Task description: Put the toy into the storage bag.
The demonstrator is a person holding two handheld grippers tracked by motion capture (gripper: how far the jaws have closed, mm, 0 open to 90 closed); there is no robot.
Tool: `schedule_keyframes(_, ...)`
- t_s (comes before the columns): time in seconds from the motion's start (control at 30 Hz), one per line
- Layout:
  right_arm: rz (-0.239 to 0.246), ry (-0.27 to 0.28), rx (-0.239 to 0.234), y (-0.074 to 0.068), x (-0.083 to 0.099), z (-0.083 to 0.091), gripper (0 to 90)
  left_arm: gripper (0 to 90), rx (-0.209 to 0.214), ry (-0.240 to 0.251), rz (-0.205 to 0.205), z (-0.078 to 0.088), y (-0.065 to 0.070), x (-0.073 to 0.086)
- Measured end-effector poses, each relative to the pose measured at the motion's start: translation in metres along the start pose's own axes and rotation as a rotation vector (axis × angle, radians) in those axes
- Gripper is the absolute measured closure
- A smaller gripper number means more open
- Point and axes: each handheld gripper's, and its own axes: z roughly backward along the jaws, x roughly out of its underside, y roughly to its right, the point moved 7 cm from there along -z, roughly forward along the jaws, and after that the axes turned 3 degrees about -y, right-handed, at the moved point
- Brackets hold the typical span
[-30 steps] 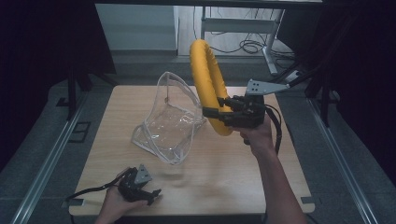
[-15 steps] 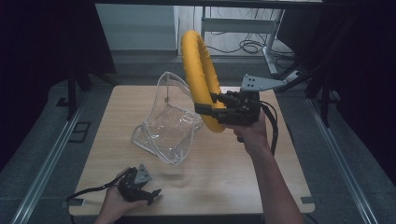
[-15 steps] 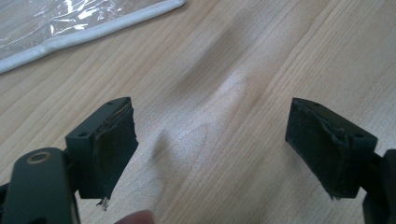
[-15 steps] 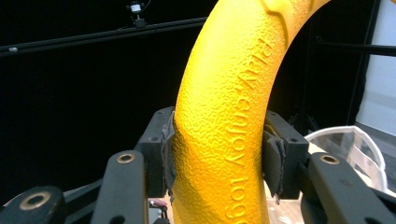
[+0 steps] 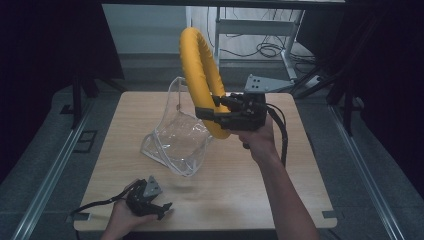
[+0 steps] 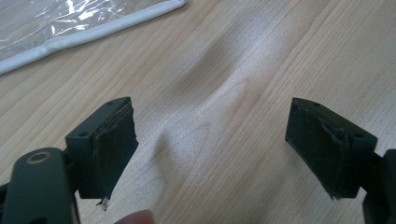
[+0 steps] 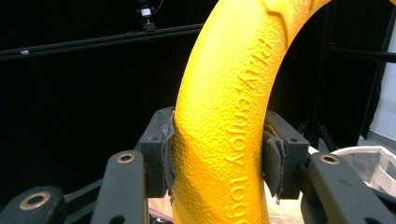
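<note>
Two hand-held grippers | right hand-held gripper [image 5: 210, 116] clamps yellow foam ring [image 5: 200, 75], now raised nearer clear plastic bag [image 5: 175, 137] | left hand-held gripper [image 5: 162, 209] wide, idle on worktop [image 5: 280, 175] | bagging likely next

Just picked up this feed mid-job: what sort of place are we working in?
Most likely a lab recording station, not a home: a bare wooden table ringed by black curtains, with metal floor rails, loose cables on the floor behind, and a camera mounted on an overhead bar.

A yellow ring [image 5: 202, 80] with a pebbled surface, a clear bag [image 5: 175, 140] edged seemingly white, pale wood-grain table [image 5: 280, 175].
</note>
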Motion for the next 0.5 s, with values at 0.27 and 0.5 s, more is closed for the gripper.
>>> schedule_keyframes(0.27, 0.009, 0.005, -0.026, -0.007, -0.005, -0.015, 50.8, 16.2, -0.001, 0.003, 0.001, 0.001, 0.0, 0.0)
schedule_keyframes(0.5, 0.001, 0.011, -0.044, -0.008, -0.005, -0.028, 50.8, 16.2, -0.002, 0.004, 0.0, 0.002, -0.001, 0.0)
